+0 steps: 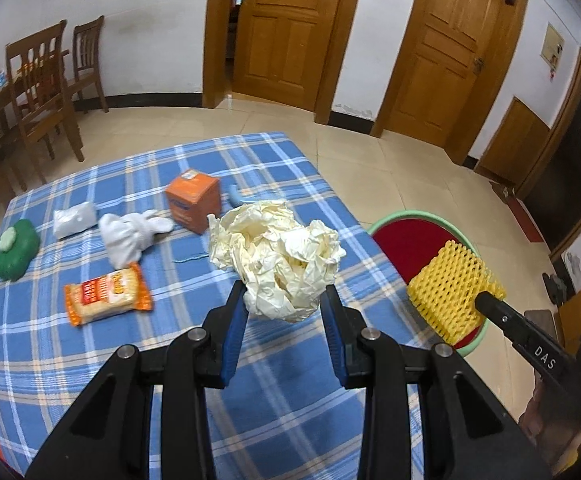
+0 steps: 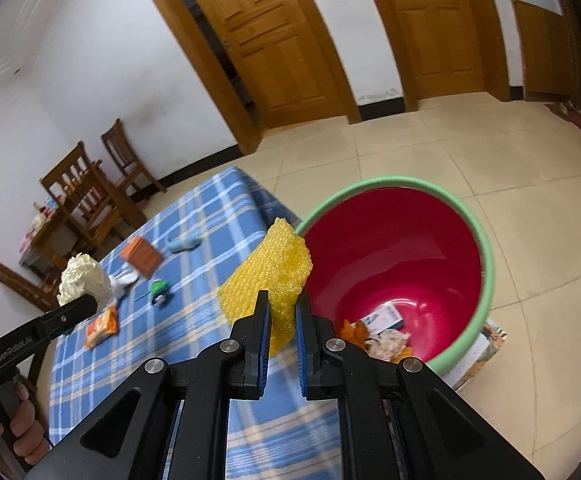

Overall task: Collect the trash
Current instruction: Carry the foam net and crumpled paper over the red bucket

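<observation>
My left gripper (image 1: 284,298) is shut on a crumpled ball of cream paper (image 1: 278,248), held above the blue checked tablecloth (image 1: 90,360). The same paper ball (image 2: 84,278) shows at the left of the right wrist view. My right gripper (image 2: 282,306) is shut on a yellow foam fruit net (image 2: 268,272), held beside the green rim of a red bin (image 2: 390,248). From the left wrist the foam net (image 1: 452,290) hangs over the bin (image 1: 406,236). Paper scraps and a small box (image 2: 384,318) lie in the bin's bottom.
On the cloth lie an orange snack packet (image 1: 106,292), a white cloth toy (image 1: 130,234), an orange box (image 1: 192,198), a white packet (image 1: 74,220), a green lidded case (image 1: 14,248) and a pale blue object (image 1: 238,196). Wooden chairs (image 1: 42,88) stand far left; tiled floor surrounds the bin.
</observation>
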A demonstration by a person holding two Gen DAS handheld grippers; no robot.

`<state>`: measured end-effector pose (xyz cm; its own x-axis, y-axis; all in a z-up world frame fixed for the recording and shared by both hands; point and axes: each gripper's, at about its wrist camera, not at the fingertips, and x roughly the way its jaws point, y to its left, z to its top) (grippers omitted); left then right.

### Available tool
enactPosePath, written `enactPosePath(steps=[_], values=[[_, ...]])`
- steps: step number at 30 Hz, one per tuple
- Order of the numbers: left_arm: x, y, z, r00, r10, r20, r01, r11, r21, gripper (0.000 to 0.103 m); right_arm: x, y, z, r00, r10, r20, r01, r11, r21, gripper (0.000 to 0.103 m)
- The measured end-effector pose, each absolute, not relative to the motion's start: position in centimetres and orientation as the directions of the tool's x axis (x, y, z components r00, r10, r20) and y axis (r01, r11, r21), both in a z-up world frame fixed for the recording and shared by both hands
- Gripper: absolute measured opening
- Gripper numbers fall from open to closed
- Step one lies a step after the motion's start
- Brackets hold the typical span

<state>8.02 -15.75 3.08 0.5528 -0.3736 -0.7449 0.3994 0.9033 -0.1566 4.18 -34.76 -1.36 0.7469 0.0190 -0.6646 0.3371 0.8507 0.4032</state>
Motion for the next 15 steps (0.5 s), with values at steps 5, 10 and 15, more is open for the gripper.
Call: enactPosePath(steps=[5,10,15], values=[[8.0,-18.0,2.8,0.534,-0.385,-0.753,0.436,0.888,-0.145,0.037,3.7,-36.7,-2.1,0.737,-0.01,-0.676,0.382,0.831,0.404,0.011],[8.1,-20.3,2.5,0.518,-0.396,-0.758,0.474,0.871,-0.13,0.037,3.5,-38.4,-3.0,0.723,-0.031,-0.69,0.422,0.811,0.405,0.013],[8.3,-22.5,2.0,0.496,-0.402,-0.769,0.506,0.854,-0.121,0.037,3.6,-39.9,-3.8,0.707,-0.048,-0.706,0.454,0.797,0.399,0.015]])
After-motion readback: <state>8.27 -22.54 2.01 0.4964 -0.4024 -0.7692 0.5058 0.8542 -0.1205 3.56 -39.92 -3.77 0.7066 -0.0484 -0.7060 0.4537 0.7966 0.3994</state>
